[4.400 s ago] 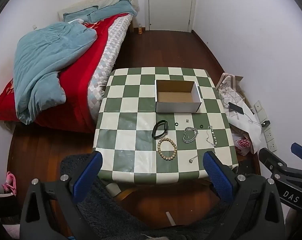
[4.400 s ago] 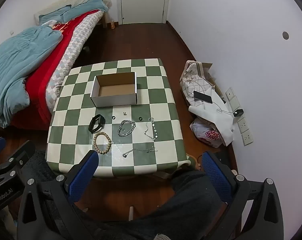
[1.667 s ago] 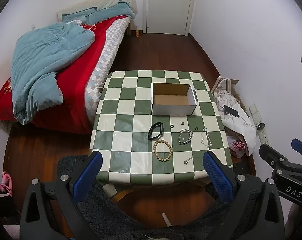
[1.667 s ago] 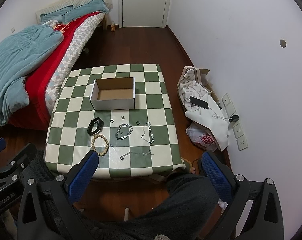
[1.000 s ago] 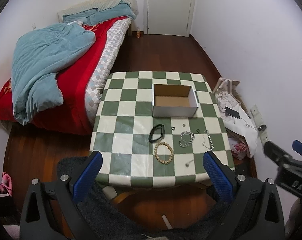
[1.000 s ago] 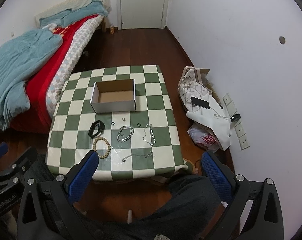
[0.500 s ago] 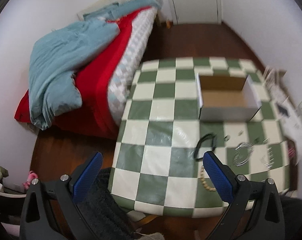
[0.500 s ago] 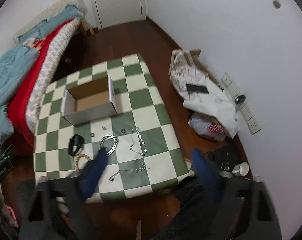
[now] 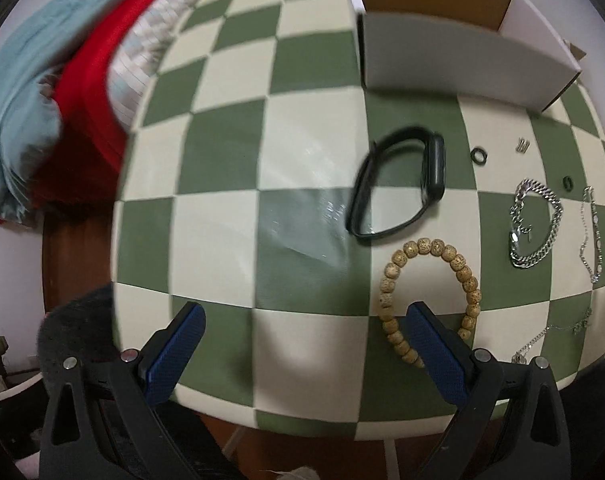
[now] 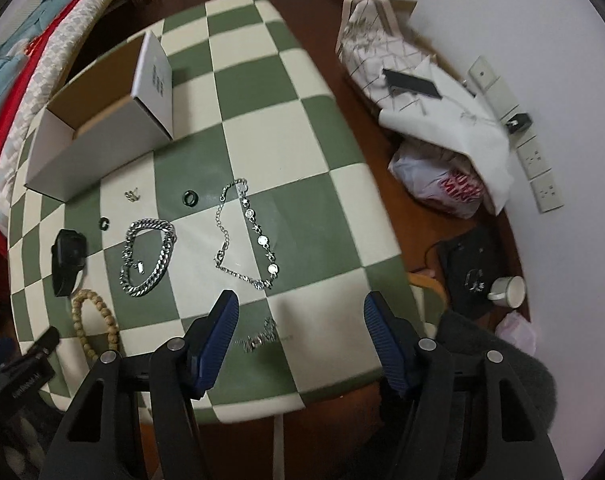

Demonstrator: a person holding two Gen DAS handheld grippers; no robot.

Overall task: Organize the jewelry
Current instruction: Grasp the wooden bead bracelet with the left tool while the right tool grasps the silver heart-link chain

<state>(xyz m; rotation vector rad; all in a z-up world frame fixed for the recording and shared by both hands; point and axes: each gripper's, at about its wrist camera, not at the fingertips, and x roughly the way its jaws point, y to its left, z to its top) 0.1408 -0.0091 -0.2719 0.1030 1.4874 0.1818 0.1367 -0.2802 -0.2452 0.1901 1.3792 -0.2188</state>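
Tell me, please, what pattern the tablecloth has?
Green and cream checks on the tablecloth, clearest in the left wrist view.

White wall (image 10: 482, 8), wooden floor (image 10: 386, 128), bed (image 9: 86, 60)

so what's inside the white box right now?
The white box shows only bare brown cardboard floor, no jewelry visible. Its near wall hides the front strip of the floor in both views.

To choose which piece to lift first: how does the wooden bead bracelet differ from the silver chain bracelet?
The wooden bead bracelet has round tan beads; the silver chain bracelet has shiny metal links. The bead bracelet forms an open ring; the chain bracelet lies folded unevenly. Both lie flat on the checkered table, outside the box.
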